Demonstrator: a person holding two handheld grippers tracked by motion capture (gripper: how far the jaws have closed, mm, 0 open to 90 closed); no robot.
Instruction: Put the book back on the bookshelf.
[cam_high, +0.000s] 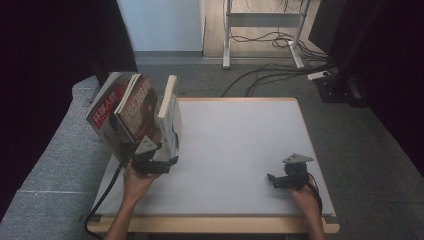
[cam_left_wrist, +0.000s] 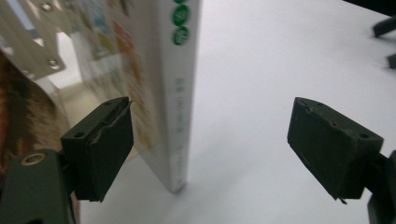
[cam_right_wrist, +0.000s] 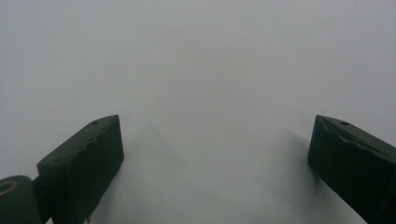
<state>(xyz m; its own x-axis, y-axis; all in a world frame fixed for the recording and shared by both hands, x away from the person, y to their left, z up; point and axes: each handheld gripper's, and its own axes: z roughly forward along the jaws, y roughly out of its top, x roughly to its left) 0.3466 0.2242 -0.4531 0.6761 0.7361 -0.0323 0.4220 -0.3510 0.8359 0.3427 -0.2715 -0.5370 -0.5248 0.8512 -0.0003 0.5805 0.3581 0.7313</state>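
Note:
A white-spined book (cam_high: 169, 117) stands upright at the table's left edge, next to two leaning magazines (cam_high: 125, 112). My left gripper (cam_high: 167, 152) is at the foot of that book. In the left gripper view the book's spine (cam_left_wrist: 180, 93) stands between the jaws of my left gripper (cam_left_wrist: 210, 144), close to the left pad. The right pad is well away from it, so the gripper is open. My right gripper (cam_high: 274, 179) rests low over the white table top at the front right. In its own view, my right gripper (cam_right_wrist: 215, 163) is open with nothing between its jaws.
A metal bookend (cam_left_wrist: 32, 51) with screw holes props the books from behind. A brown-covered magazine (cam_left_wrist: 23, 116) lies to the left of the jaw. The white table top (cam_high: 235, 145) has a wooden rim. Grey padding lies to its left, and cables and desk legs are beyond.

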